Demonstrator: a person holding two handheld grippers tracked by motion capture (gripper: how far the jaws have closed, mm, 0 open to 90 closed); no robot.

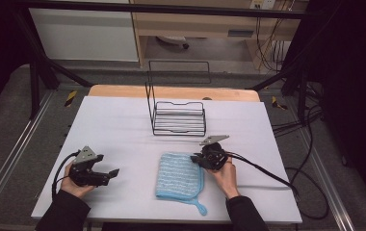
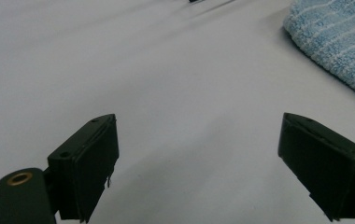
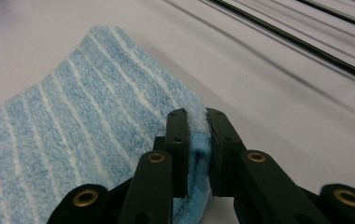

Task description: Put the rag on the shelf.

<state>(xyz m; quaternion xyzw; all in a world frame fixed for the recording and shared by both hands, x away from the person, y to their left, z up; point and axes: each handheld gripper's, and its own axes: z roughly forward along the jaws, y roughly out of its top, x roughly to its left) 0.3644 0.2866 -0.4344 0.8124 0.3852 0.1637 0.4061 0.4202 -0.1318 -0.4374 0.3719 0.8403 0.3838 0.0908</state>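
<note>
The left hand rested near the tabletop's near-left corner, its dark sleeve entering from the near edge. It held the left gripper low over the white surface, with the jaws pointing toward the middle of the table. In the left gripper view the two black jaws stood wide apart with nothing but bare white surface between them.

The right hand lay near the near edge, right of centre, with the right gripper turned toward the towel. In the right gripper view its jaws were pressed together on the towel's far right corner, a fold of blue pile bulging up between the pads.

The towel lay flat near the middle of the near edge, between the two grippers. It was a folded light blue terry cloth with thin white stripes and a small hanging loop at its near right corner.

The left gripper view cut the towel off at its upper right corner, showing only a fuzzy edge. The right gripper's body and the hand hid the pinched corner in the high view.

A black wire rack stood near the tabletop's far edge, with thin rods for a base and a tall open frame at its back. Black cables trailed from the right gripper toward the right edge.
</note>
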